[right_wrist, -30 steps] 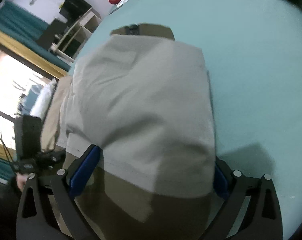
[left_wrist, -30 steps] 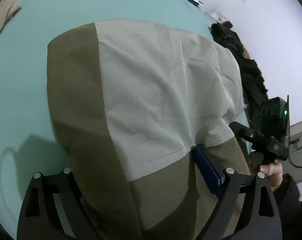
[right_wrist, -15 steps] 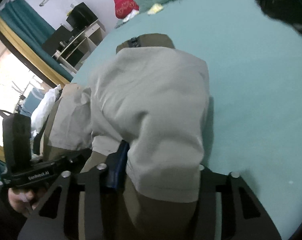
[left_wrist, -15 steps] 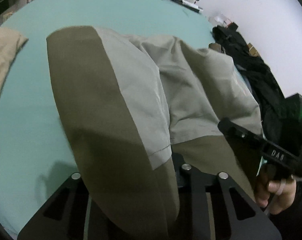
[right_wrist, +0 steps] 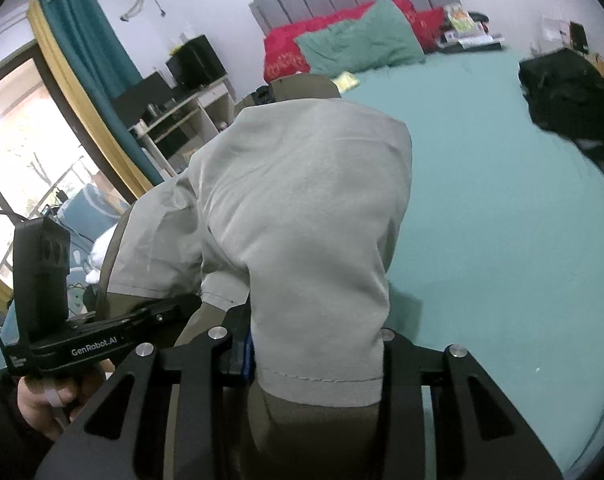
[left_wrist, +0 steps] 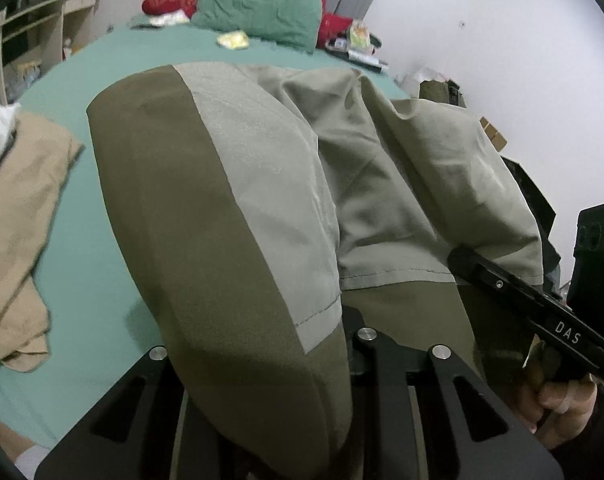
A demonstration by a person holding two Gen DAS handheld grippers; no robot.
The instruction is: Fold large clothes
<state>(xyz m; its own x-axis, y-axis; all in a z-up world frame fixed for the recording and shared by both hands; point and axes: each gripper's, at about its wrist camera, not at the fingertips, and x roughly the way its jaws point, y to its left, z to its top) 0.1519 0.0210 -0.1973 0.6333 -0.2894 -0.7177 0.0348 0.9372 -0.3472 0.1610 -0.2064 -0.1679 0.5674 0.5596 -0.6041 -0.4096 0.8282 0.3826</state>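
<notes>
Lifted since a second ago, the two-tone garment (left_wrist: 229, 216) now drapes ahead of me above the teal bed (right_wrist: 502, 240). Both my left claw (left_wrist: 261, 360) and right claw (right_wrist: 314, 364) pinch its hem; folding looks barely begun.

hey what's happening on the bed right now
A person is folding a two-tone olive and grey garment over the teal bed. Both the left hand-held gripper and the right hand-held gripper are clamped on its near edge, holding it lifted and draped. A tan garment lies to the left.
</notes>
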